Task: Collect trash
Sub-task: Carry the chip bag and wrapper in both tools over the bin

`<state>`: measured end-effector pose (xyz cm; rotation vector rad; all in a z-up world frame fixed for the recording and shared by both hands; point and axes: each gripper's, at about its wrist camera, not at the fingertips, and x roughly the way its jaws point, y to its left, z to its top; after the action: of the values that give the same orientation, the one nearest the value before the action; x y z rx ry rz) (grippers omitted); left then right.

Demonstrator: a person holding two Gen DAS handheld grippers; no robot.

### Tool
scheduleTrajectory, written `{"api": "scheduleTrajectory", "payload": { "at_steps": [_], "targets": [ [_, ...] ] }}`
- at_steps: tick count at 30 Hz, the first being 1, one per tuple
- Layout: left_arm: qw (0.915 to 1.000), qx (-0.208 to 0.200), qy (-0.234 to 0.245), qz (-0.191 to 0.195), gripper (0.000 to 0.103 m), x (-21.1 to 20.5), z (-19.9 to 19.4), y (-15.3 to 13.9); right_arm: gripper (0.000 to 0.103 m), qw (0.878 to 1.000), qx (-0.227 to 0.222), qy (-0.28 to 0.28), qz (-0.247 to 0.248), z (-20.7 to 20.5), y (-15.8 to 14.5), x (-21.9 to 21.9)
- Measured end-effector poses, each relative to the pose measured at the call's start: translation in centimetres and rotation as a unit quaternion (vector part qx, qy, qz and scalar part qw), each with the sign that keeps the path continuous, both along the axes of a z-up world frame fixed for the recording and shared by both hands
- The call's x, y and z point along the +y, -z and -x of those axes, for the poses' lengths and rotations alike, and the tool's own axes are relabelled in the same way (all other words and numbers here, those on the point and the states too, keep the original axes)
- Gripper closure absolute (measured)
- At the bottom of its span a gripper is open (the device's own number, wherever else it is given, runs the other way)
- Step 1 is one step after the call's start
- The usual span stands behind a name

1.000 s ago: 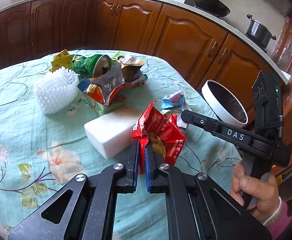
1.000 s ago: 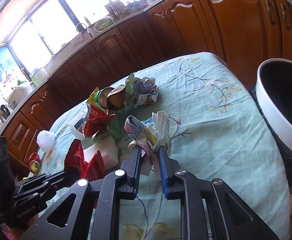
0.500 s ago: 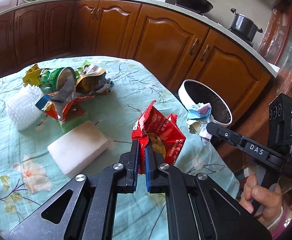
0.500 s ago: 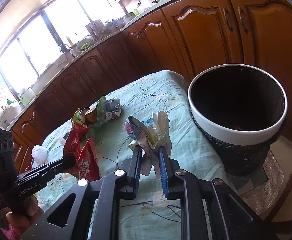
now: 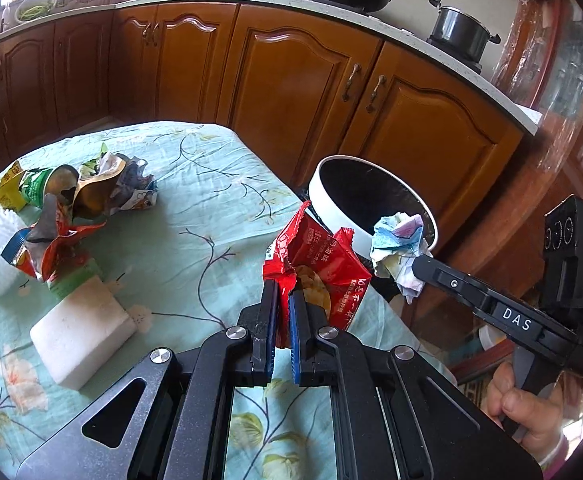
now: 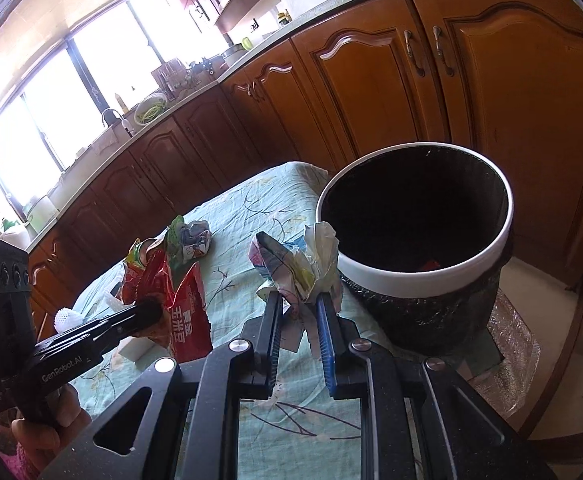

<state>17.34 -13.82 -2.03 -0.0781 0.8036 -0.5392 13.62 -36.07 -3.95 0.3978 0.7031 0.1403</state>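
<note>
Trash rides in both tongs: left tongs (image 5: 282, 300) pinch a red wrapper (image 5: 323, 256), right tongs (image 6: 299, 304) clamp crumpled paper (image 6: 299, 264), both held over the tabletop (image 5: 195, 216) edge, likely for dropping into the bin (image 6: 415, 280) beside it.

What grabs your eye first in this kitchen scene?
Two black grippers each pinch a piece of rubbish: the left gripper a red snack bag, the right gripper a crumpled paper wad, near the white-rimmed bin beside the table. More wrappers lie piled on the table's far side.
</note>
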Motion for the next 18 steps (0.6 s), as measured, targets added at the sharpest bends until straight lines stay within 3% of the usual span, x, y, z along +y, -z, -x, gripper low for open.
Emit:
{"api": "scheduleTrajectory", "payload": {
  "at_steps": [18],
  "targets": [
    [0.9992,-0.007,0.037,-0.015,0.098,-7.4,-3.4,-1.4,0.085,0.998,-0.002,0.064,0.022,-1.1,-0.9,-5.9]
  ]
}}
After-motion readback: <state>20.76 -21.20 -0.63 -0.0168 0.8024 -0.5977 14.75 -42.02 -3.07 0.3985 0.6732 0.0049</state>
